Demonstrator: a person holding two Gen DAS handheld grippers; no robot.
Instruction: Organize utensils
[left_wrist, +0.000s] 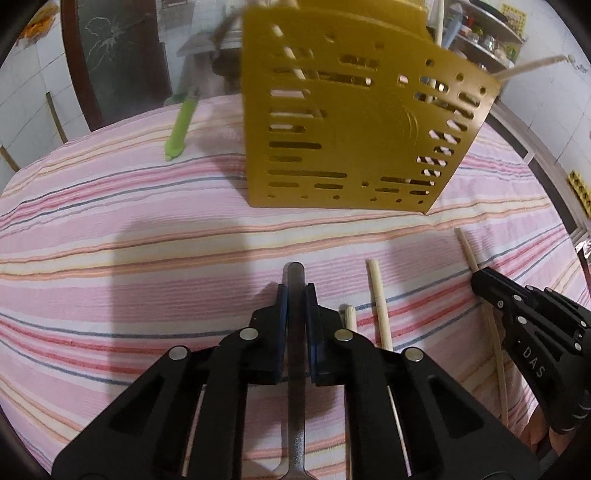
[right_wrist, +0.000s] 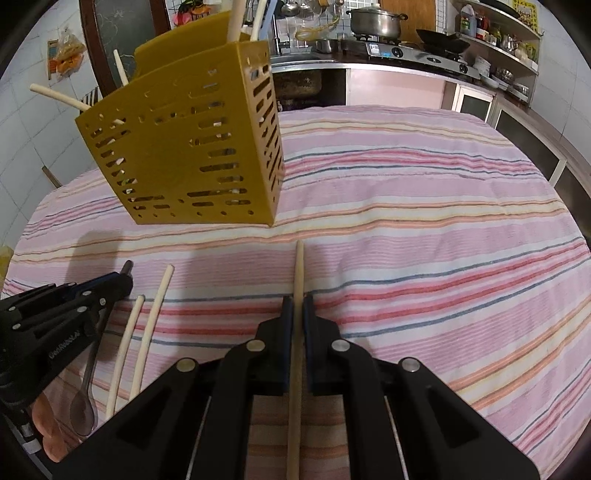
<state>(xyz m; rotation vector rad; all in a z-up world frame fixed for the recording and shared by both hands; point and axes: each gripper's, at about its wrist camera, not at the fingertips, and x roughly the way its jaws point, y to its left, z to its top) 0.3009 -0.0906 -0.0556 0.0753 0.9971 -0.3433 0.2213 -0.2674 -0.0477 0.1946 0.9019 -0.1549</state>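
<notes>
A yellow slotted utensil holder (left_wrist: 351, 125) stands on the striped tablecloth, with several chopsticks sticking out of it; it also shows in the right wrist view (right_wrist: 184, 155). My left gripper (left_wrist: 295, 291) is shut on a metal spoon (left_wrist: 296, 332) by its handle, low over the cloth; the spoon's bowl shows in the right wrist view (right_wrist: 84, 406). My right gripper (right_wrist: 296, 302) is shut on a wooden chopstick (right_wrist: 297, 332), which points toward the holder. Two loose chopsticks (right_wrist: 147, 332) lie on the cloth between the grippers.
A green-handled utensil (left_wrist: 181, 125) lies on the cloth left of the holder. The pink striped tablecloth (right_wrist: 424, 221) covers the table. A kitchen counter with a stove and pot (right_wrist: 376, 20) stands behind, with shelves at the right.
</notes>
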